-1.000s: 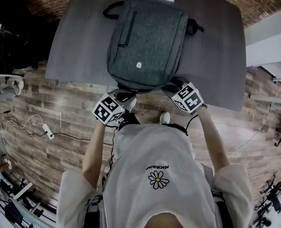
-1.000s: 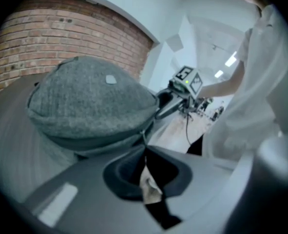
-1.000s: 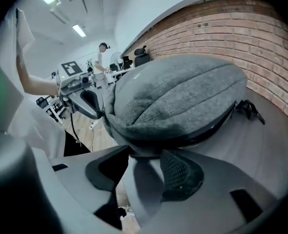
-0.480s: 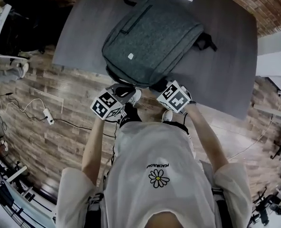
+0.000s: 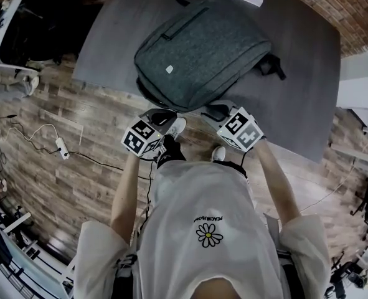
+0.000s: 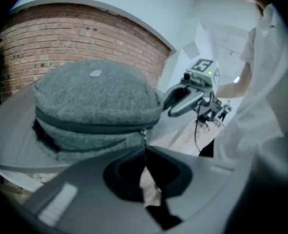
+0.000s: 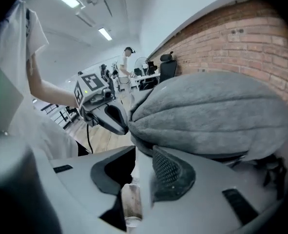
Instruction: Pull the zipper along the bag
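Head view: the bag (image 5: 202, 42) lies just ahead of the left tongs (image 5: 160, 115) and right tongs (image 5: 213, 109).
Left gripper view: the left tongs pinch the zipper pull (image 6: 144, 131), ready to drag it.
Right gripper view: the right tongs have just been closing and now nip the bag's edge, likely to hold it still.

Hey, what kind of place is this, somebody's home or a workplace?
Probably a lab or office workspace: a bare brick wall, ceiling strip lights, an office chair in the open room behind, and a power strip on the wood-plank floor.
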